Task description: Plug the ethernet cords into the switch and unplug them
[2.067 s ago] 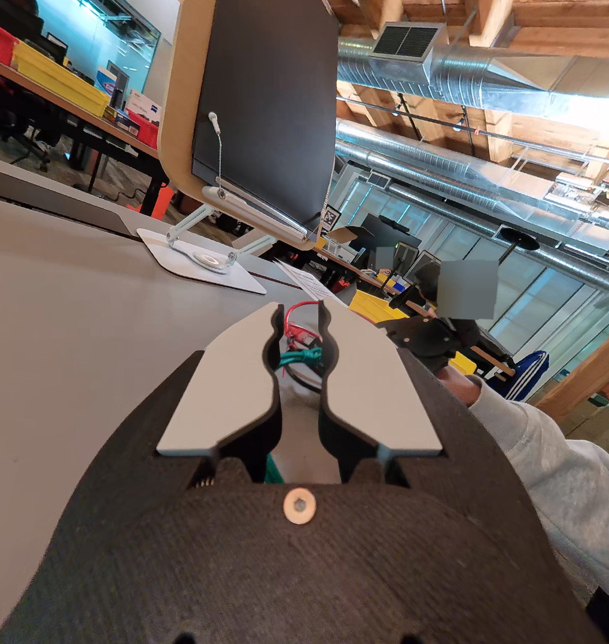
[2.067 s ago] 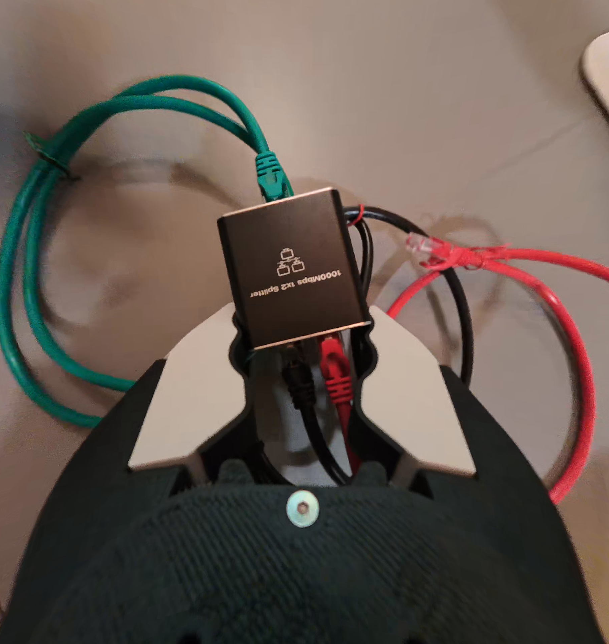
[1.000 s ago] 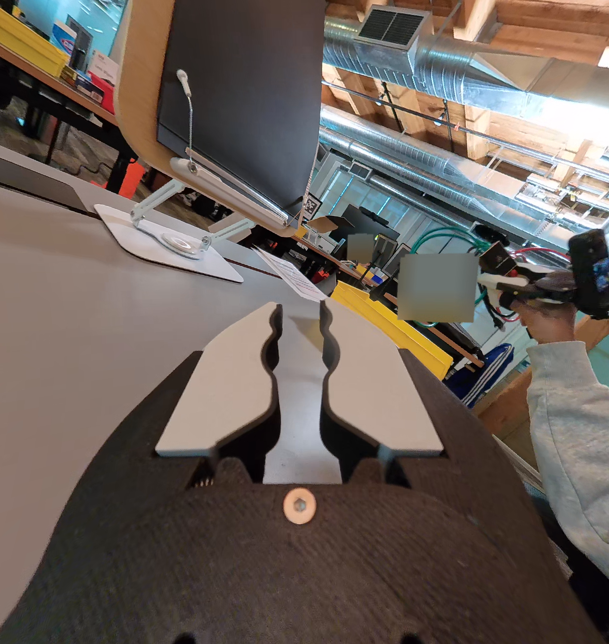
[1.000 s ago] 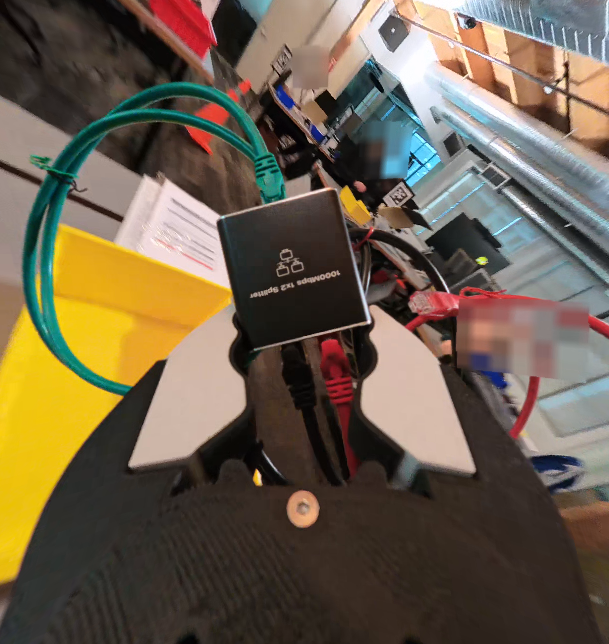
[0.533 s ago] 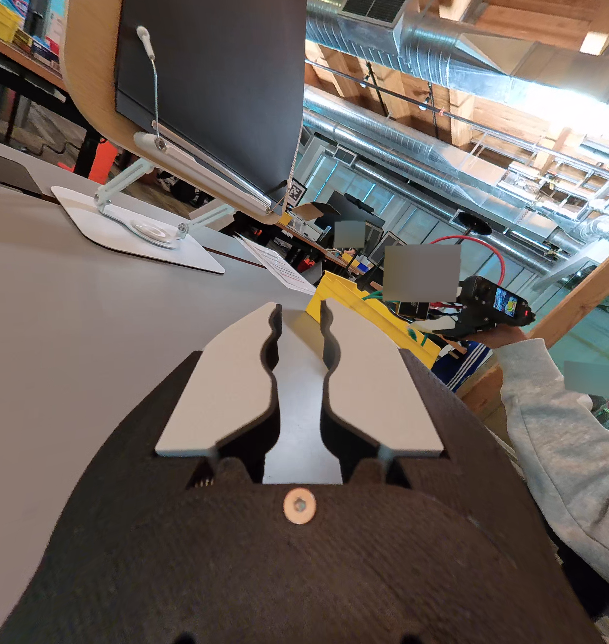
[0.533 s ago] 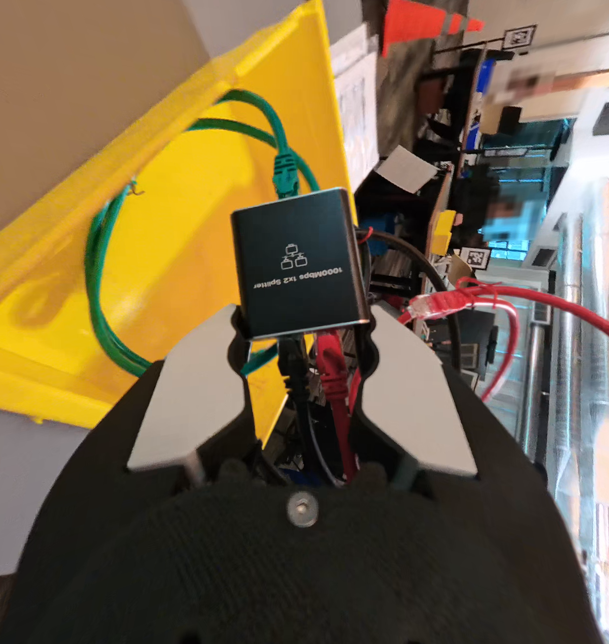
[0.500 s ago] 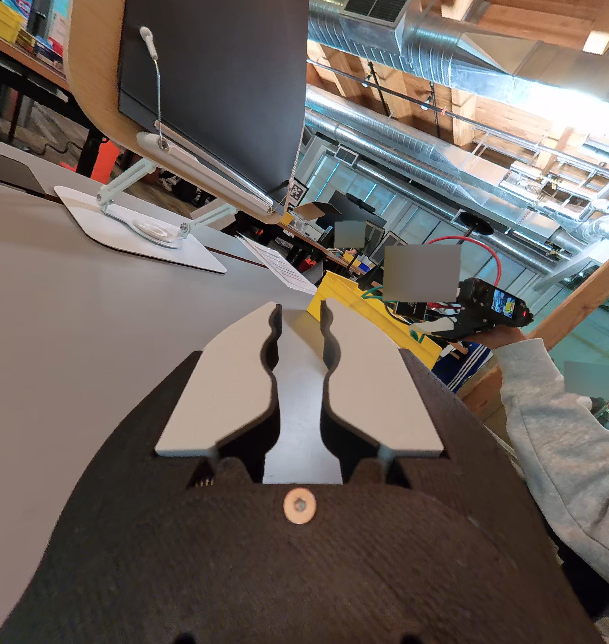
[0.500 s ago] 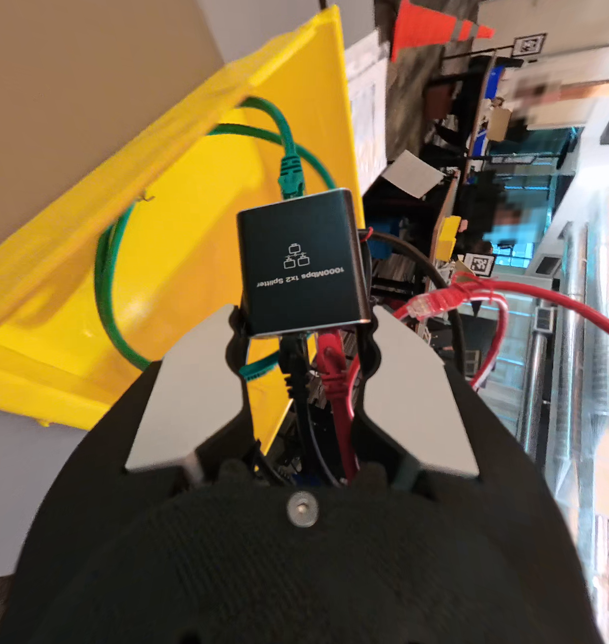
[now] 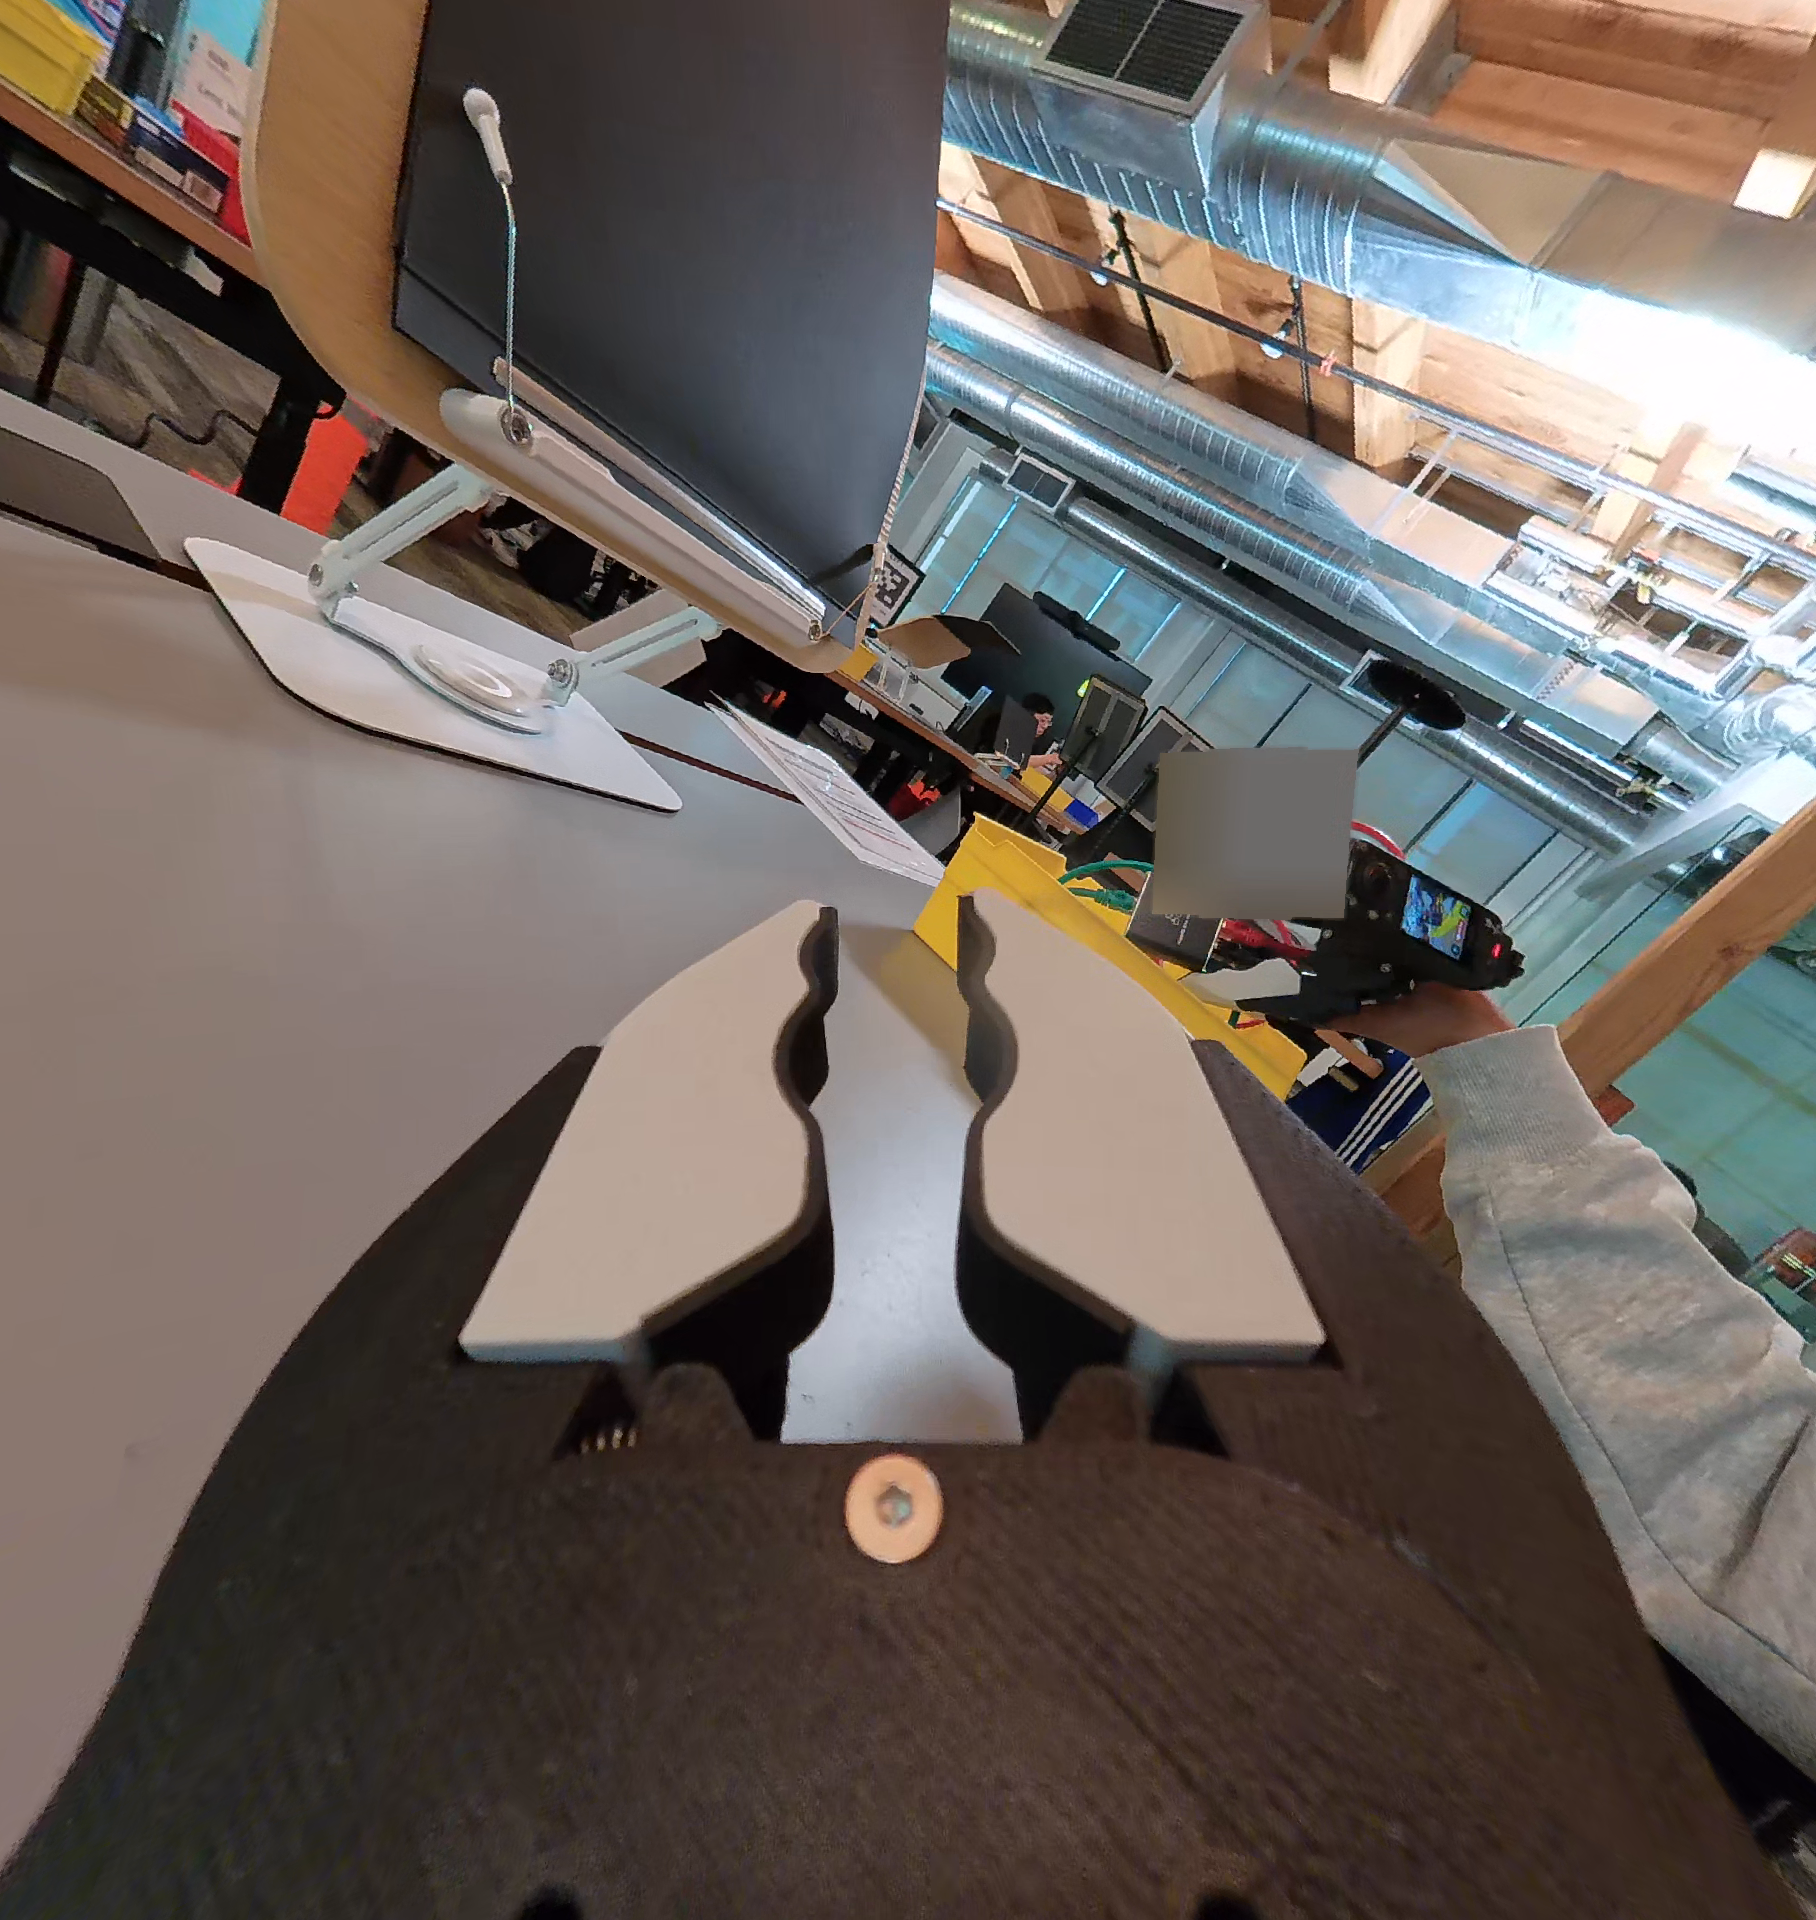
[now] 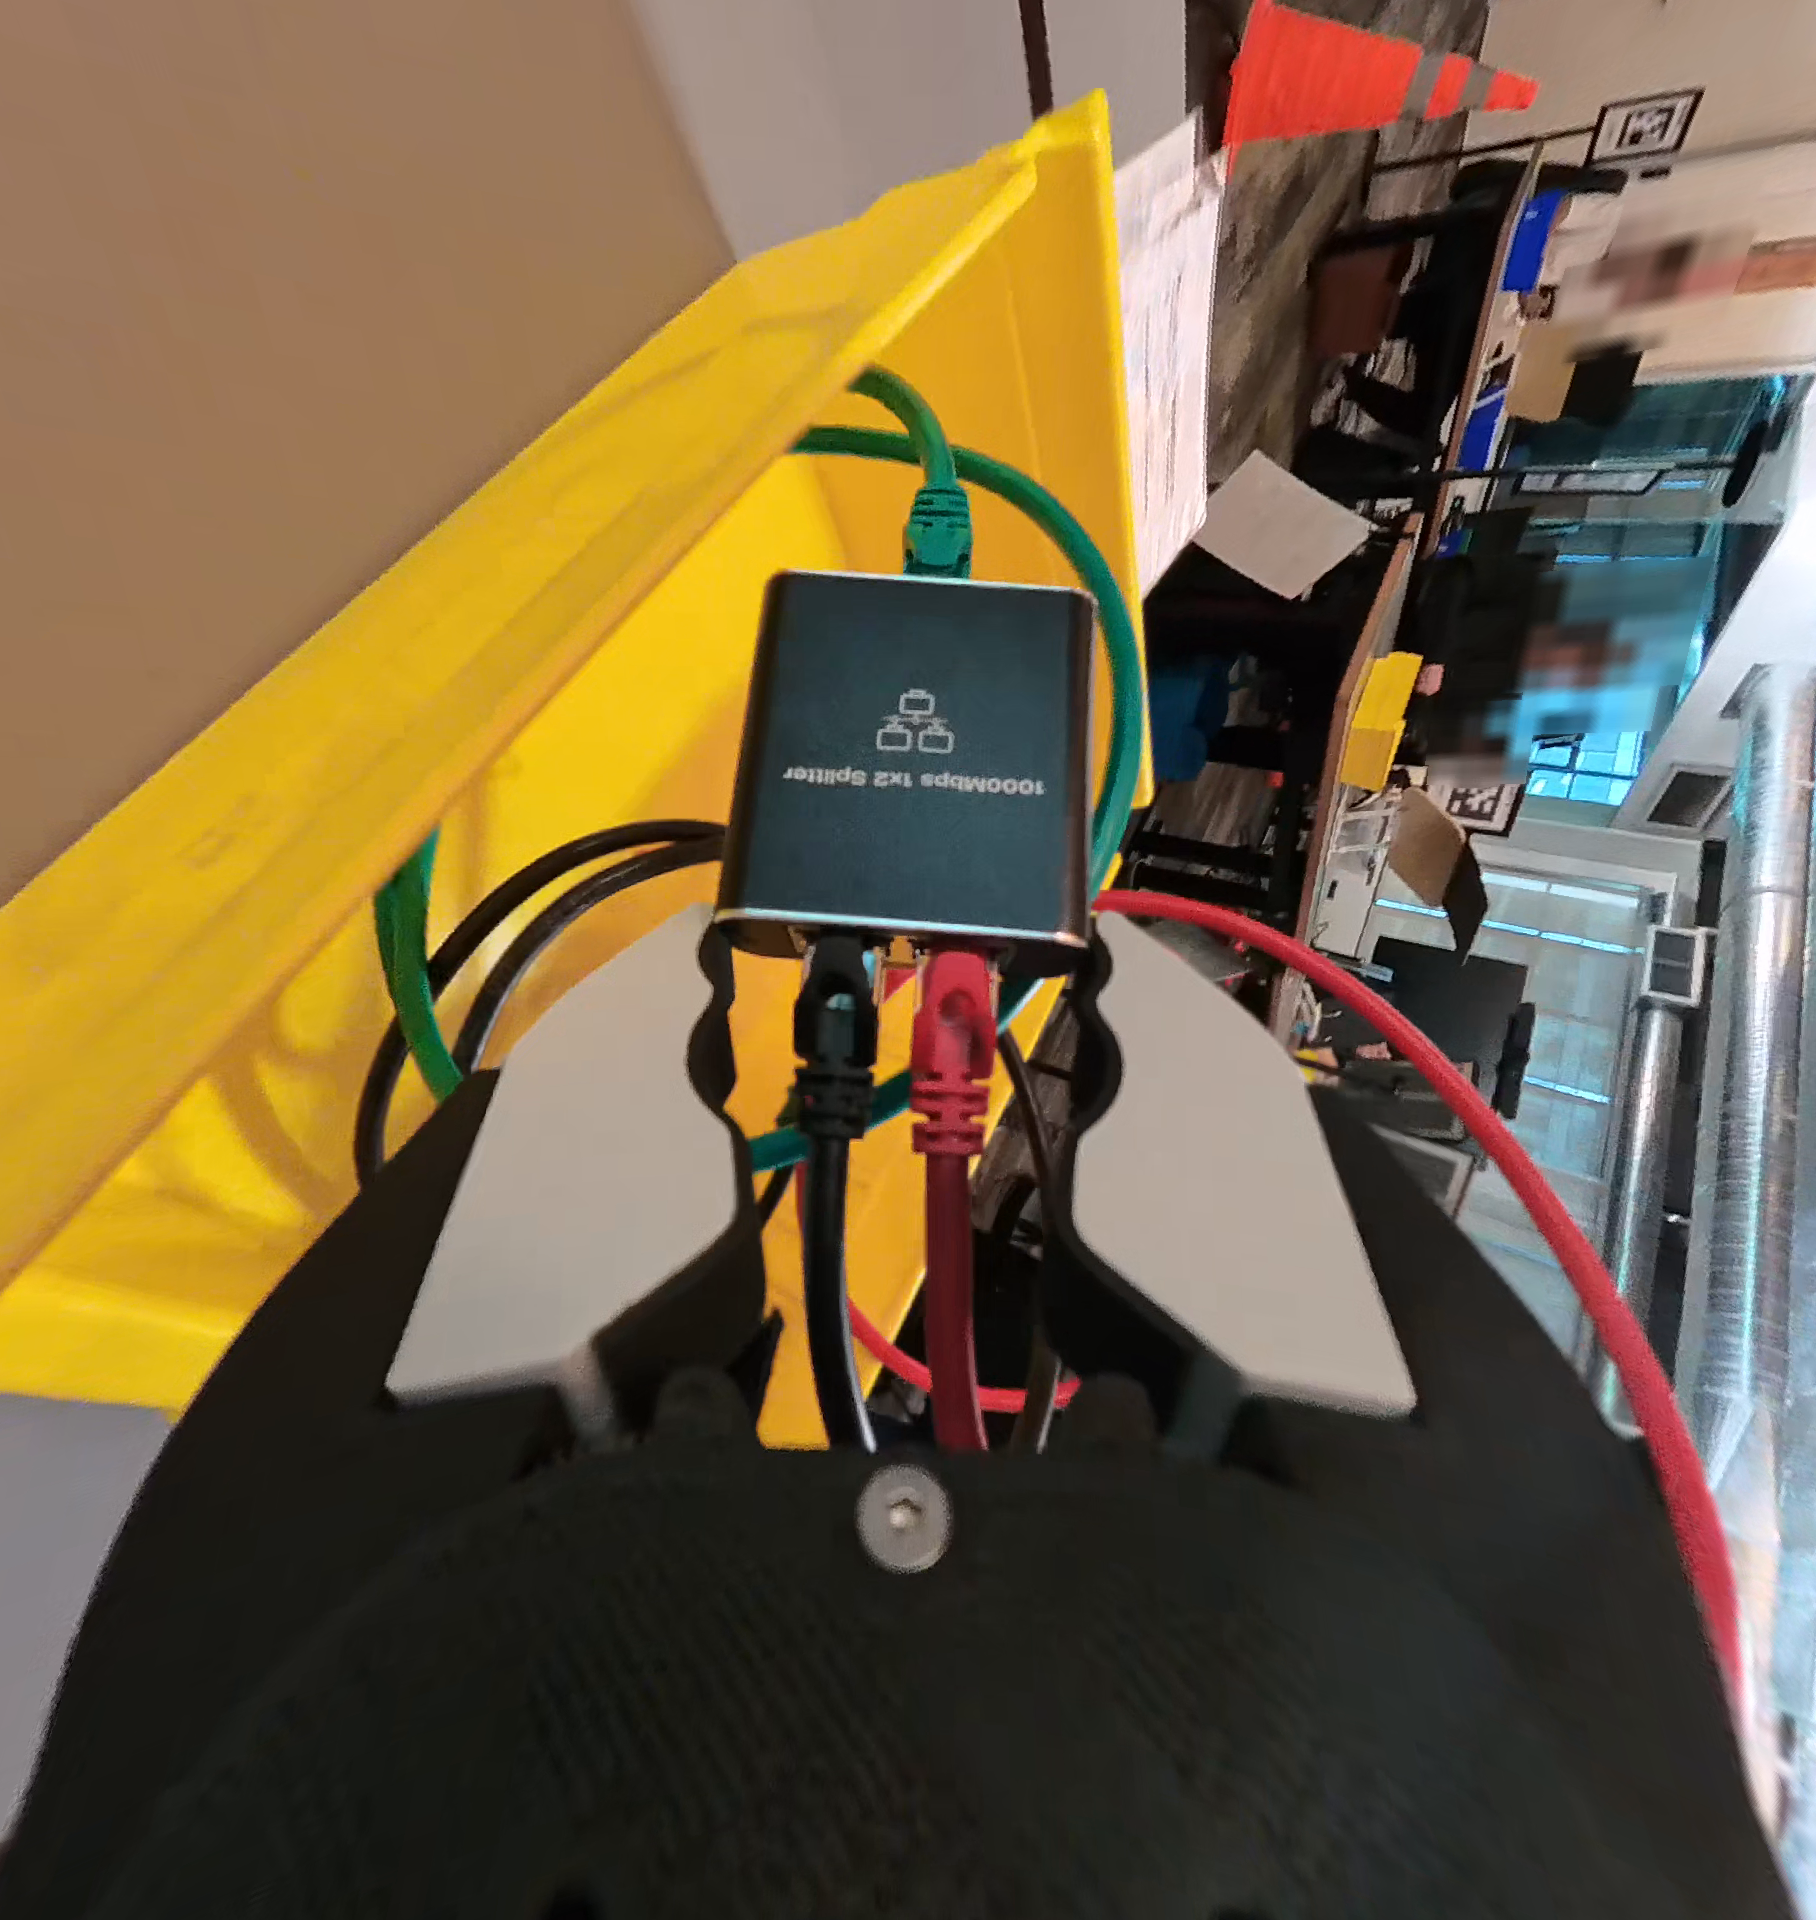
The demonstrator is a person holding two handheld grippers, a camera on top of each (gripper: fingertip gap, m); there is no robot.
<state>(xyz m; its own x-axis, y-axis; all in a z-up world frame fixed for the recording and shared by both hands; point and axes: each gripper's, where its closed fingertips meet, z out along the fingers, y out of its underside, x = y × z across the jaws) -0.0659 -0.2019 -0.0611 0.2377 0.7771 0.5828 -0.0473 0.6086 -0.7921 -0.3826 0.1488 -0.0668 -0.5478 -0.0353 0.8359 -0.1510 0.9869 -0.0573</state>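
Observation:
My right gripper (image 10: 899,925) is shut on a black switch (image 10: 909,748), pinching only its near end between the fingertips. A green cord (image 10: 935,525) is plugged into its far side. A black cord (image 10: 831,1049) and a red cord (image 10: 951,1039) are plugged into its near side and run back between the fingers. The switch hangs over a yellow bin (image 10: 468,675), with the green loop inside it. My left gripper (image 9: 896,914) is empty, its jaws a narrow gap apart, low over the grey table (image 9: 260,987). In the left wrist view the switch (image 9: 1179,928) and right gripper (image 9: 1268,971) are over the bin (image 9: 997,862).
A tilted dark board on a white stand (image 9: 436,675) stands at the back left of the table. A paper sheet (image 9: 831,800) lies near the bin. A grey sleeve (image 9: 1610,1299) reaches in from the right. An orange cone (image 10: 1340,62) is on the floor beyond.
My right gripper lifted the switch and its cords off the table and carried them to the yellow bin. The switch now sits farther out at the fingertips. My left gripper barely moved.

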